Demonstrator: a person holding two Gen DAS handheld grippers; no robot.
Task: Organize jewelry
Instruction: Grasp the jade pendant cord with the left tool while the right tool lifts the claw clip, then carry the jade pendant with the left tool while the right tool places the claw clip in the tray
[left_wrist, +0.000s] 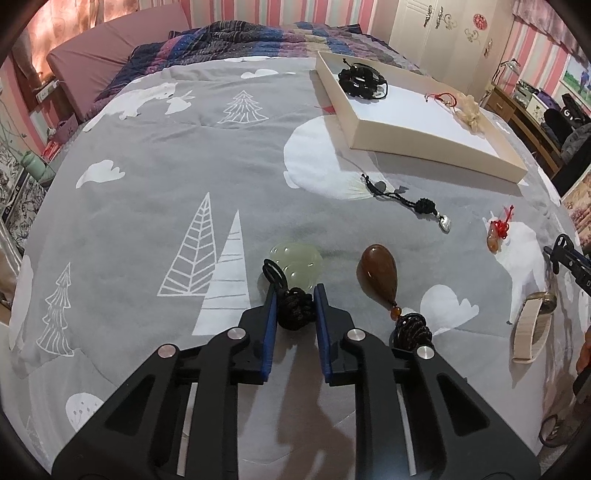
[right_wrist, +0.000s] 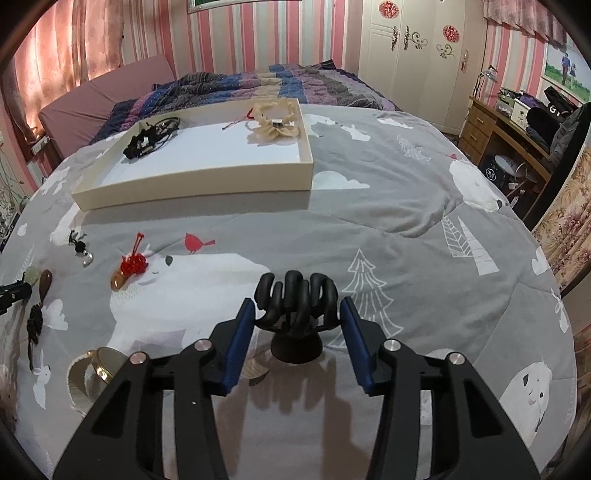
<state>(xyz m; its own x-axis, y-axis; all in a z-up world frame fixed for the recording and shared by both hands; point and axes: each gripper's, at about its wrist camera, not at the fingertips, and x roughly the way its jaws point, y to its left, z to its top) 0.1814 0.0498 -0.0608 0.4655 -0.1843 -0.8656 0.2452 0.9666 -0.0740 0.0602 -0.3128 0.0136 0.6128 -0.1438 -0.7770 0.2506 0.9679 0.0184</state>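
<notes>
A shallow cream cardboard tray (right_wrist: 207, 182) lies on the grey printed bedspread (left_wrist: 155, 192), holding a black cord bundle (right_wrist: 149, 138), a thin red cord (right_wrist: 240, 120) and a beige fabric flower band (right_wrist: 275, 118). The left gripper (left_wrist: 295, 301), jaws parted, straddles the black knot of a pale green jade pendant (left_wrist: 295, 260). The right gripper (right_wrist: 297, 314) brackets a black hand-shaped stand (right_wrist: 297, 306), open.

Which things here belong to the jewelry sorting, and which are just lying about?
Part of the job:
- tray already holding black cords and a cream bracelet
- green pendant at the left claw
- brown pendant
- red knot charm
- silver heart charm
- watch
- black hand stand between the right claw's fingers

Lying about:
- striped quilt
- desk
</notes>
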